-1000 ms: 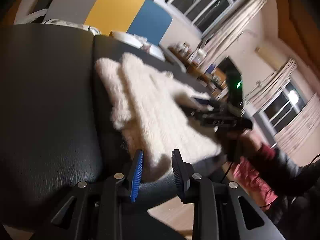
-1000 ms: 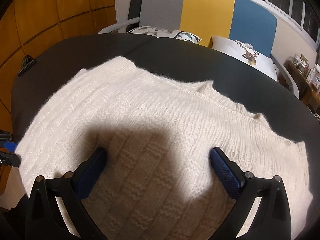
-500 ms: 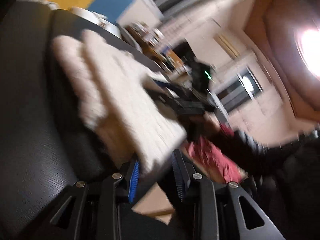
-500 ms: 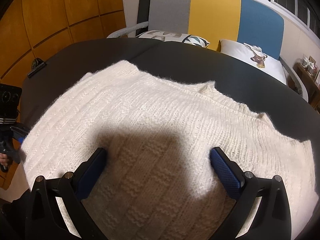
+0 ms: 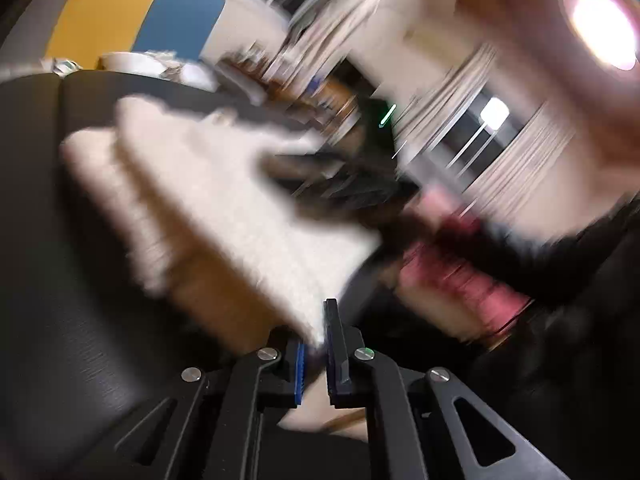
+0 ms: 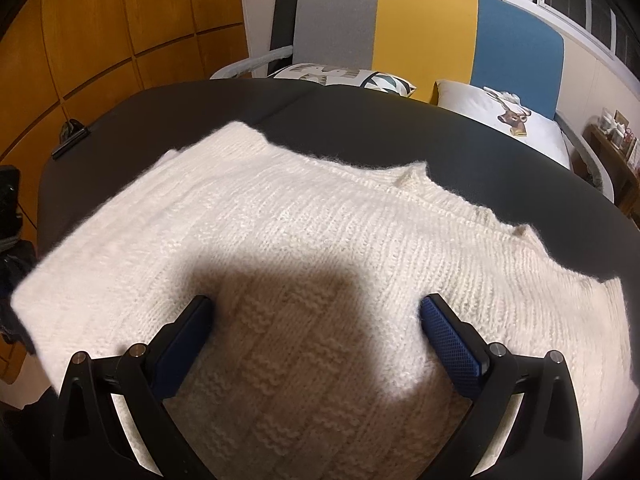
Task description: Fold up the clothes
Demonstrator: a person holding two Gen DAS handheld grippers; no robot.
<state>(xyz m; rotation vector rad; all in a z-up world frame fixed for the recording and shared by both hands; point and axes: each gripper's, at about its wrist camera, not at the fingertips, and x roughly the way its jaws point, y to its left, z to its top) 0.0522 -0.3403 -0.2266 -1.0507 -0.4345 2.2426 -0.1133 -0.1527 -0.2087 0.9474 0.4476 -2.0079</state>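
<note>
a cream knitted sweater (image 6: 304,240) lies spread flat on a black padded table (image 6: 460,152). the left gripper (image 5: 316,344), in a motion-blurred view, has its jaws nearly together, pinching the sweater's near corner between the blue pads. the right gripper (image 6: 316,324) hovers over the sweater's middle with jaws spread wide, holding nothing. a grey, yellow and blue sofa (image 6: 424,28) stands behind the table.

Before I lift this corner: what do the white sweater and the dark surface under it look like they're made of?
White sweater: looks like chunky knitted yarn, wool or acrylic I can't tell; ribbed rows, a stepped block pattern and a fuzzy halo along the edges. Soft and matte.

Dark surface: seems leather or faux leather; smooth with a faint grain, low sheen, and a seam dividing two padded panels.
</note>
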